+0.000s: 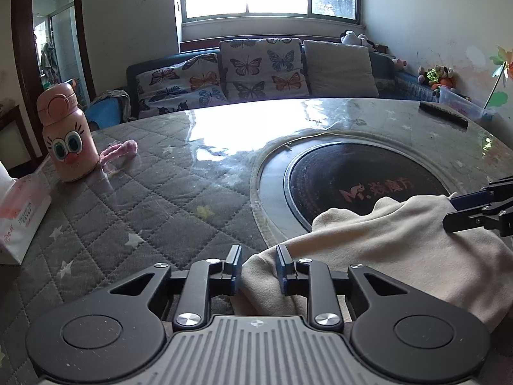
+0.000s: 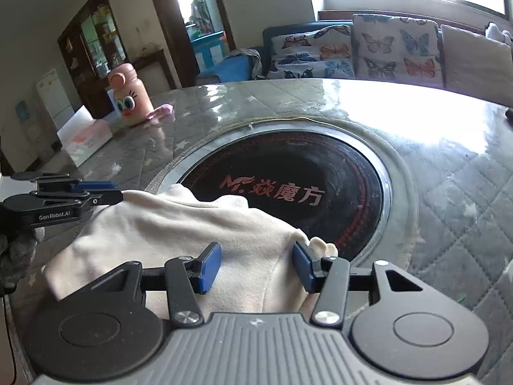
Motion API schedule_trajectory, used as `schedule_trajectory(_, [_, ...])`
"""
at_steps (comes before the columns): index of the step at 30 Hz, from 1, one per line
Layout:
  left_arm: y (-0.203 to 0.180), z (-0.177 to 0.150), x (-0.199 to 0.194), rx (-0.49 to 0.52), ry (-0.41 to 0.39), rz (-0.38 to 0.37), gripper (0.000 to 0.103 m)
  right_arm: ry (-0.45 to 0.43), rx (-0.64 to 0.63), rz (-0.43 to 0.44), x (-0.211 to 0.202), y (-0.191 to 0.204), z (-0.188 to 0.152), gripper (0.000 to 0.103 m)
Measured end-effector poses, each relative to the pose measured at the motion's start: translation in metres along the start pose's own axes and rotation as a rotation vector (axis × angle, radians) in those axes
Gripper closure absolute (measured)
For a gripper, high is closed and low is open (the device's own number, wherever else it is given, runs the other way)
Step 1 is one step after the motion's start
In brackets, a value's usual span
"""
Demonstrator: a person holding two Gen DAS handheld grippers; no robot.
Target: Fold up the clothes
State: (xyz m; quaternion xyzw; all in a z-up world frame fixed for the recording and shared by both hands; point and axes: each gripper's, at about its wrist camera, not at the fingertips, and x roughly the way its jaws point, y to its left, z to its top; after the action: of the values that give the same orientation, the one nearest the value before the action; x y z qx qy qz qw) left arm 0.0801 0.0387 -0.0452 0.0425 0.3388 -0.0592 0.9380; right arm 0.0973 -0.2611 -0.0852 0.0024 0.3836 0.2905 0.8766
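Observation:
A cream garment [image 1: 394, 243] lies bunched on the round table, partly over the black hotplate [image 1: 352, 173]. It also shows in the right wrist view [image 2: 179, 224]. My left gripper [image 1: 258, 258] is open, its jaws on either side of the garment's left edge. Seen from the right wrist, the left gripper [image 2: 110, 191] touches the garment's far left corner. My right gripper [image 2: 256, 256] is open, its jaws wide apart over the garment's near edge. From the left wrist, the right gripper [image 1: 455, 207] sits at the garment's right corner.
A pink cartoon bottle [image 1: 65, 134] with a pink strap [image 1: 118, 150] stands at the table's left. A tissue pack [image 1: 19, 215] lies beside it. A dark remote-like bar [image 1: 444, 114] lies at the far right. A sofa with butterfly cushions [image 1: 256, 70] is behind the table.

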Motion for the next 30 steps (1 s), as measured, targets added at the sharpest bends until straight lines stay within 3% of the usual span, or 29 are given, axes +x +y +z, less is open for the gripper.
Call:
schedule_trajectory(3, [-0.001,0.001,-0.004,-0.004,-0.002,0.007,0.060,-0.016,-0.023,-0.004,-0.007,0.006,0.001,0.049])
schedule_trajectory(11, [-0.005,-0.003,-0.020,-0.013,-0.014,0.017,0.043,-0.052,-0.057,-0.010,-0.020,0.025,-0.003,0.028])
schedule_trajectory(15, [-0.009,-0.007,-0.030,-0.019,-0.030,0.021,0.025,-0.069,-0.074,-0.012,-0.025,0.033,-0.006,0.018])
schedule_trajectory(18, [-0.011,-0.011,-0.038,-0.023,-0.039,0.023,0.016,-0.082,-0.085,-0.017,-0.030,0.038,-0.009,0.017])
schedule_trajectory(24, [-0.016,-0.022,-0.052,-0.034,-0.045,0.028,0.004,-0.081,-0.087,-0.016,-0.036,0.044,-0.018,0.008])
schedule_trajectory(30, [-0.021,-0.033,-0.067,-0.035,-0.056,0.045,0.000,-0.088,-0.116,-0.024,-0.046,0.052,-0.027,0.000])
